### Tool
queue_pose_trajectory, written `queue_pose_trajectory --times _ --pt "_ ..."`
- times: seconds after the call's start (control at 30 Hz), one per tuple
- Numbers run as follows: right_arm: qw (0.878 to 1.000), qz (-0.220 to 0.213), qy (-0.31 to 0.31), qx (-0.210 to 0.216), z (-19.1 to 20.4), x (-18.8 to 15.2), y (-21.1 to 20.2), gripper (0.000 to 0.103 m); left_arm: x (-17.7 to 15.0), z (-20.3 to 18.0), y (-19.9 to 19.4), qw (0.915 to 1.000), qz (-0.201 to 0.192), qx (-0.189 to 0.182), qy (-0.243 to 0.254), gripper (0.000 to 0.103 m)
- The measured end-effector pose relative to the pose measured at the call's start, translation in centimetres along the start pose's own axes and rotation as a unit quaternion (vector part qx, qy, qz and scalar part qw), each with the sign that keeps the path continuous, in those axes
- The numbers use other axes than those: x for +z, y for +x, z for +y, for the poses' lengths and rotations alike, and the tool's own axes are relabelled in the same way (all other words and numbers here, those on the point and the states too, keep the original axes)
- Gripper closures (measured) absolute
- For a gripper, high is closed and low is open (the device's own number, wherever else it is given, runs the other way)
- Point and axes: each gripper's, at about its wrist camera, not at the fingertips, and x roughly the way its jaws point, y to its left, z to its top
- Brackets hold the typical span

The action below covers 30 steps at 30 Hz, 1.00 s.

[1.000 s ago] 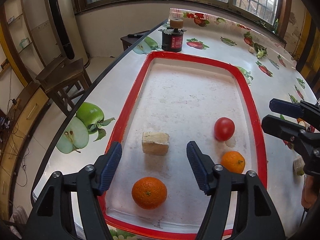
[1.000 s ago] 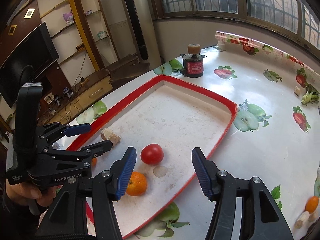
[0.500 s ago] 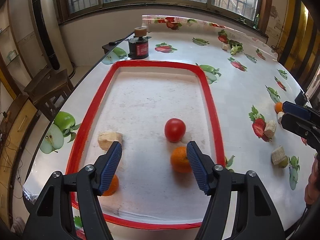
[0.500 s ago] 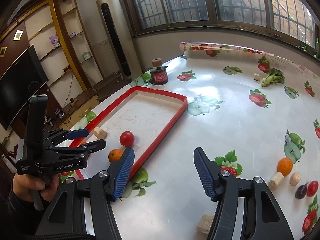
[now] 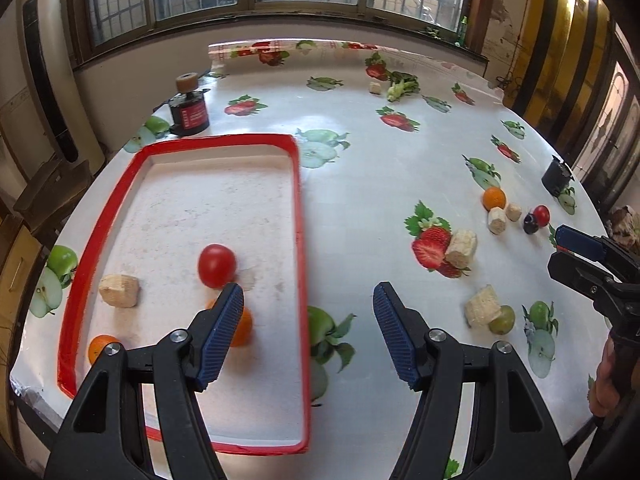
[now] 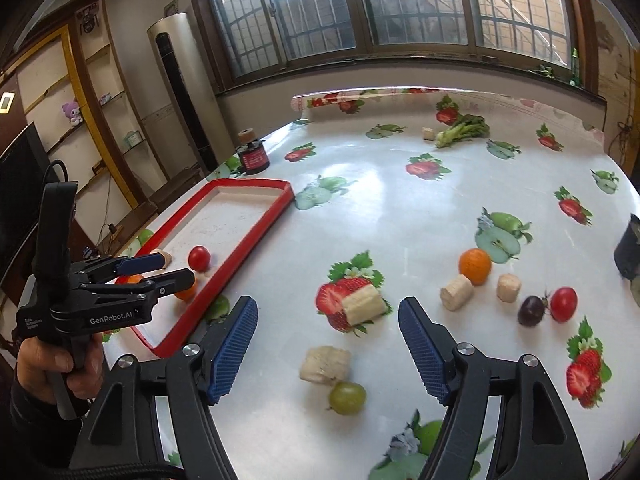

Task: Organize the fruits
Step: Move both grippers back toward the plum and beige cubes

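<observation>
Left gripper spread wide, holding nothing, over near right rim of red tray. Right gripper likewise wide and unloaded, above table, right of tray. Tray holds 1 tomato, 2 oranges and 1 banana chunk. On table ahead of right gripper: banana chunk touching green grape, another chunk lying on a strawberry print. Farther right: orange, 2 chunks, dark grape beside small tomato. Greens near far edge. Dark jar behind tray.
</observation>
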Motion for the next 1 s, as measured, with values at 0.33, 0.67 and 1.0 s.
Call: queue_pose_trajectory --times 0.33,0.67,1.0 --pt "0.998 0.003 0.054 -0.043 -5.2 -3.3 -2.2 0.027 -0.5 -4.4 0.6 0.9987 0.013 -0.033 0.037 0.036" --pt "0.994 0.005 0.076 -0.073 -7.9 -4.9 -3.2 0.027 -1.1 -6.9 1.2 0.996 0.026 -0.062 0.059 0.036" --pt "0.992 0.008 0.09 -0.083 -10.2 -4.3 -2.9 0.034 -1.7 -9.6 3.3 0.9903 0.055 -0.087 0.093 0.037"
